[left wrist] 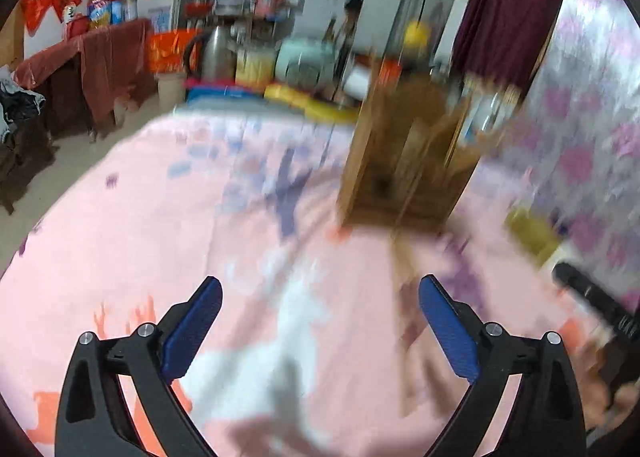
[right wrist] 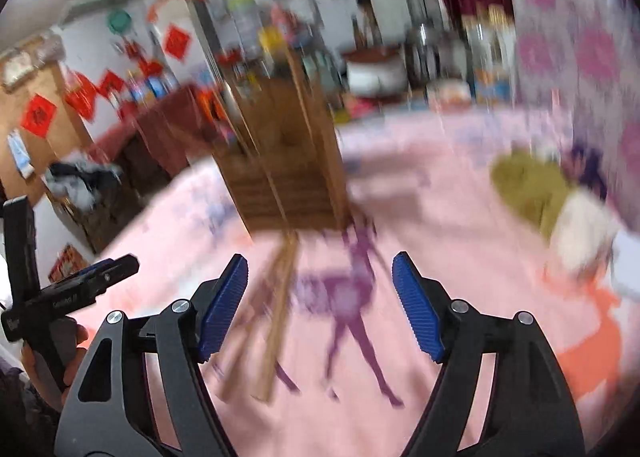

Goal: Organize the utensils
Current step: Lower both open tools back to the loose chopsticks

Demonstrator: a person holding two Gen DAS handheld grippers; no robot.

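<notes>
left gripper (left wrist: 320, 297) fingers spread, empty | right gripper (right wrist: 320, 277) likewise | chopsticks (right wrist: 276, 317) lengthwise toward wooden holder (right wrist: 280, 161)

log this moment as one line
left gripper open, empty | right gripper open, empty | chopsticks on pink cloth | wooden holder upright

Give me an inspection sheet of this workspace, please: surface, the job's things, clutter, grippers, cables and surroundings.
Surface: pink patterned cloth over the table.
Job's things: upright wooden utensil holder; blurred wooden chopsticks lying on the cloth before it.
Clutter: olive-green and white cloth at right.
Grippers: left gripper open, empty; right gripper open, nothing pressed between its blue pads.
Cables: nothing seen.
Surroundings: crowded shelves, metal kettle, red paper wall decorations, maroon curtain; heavy blur.
</notes>
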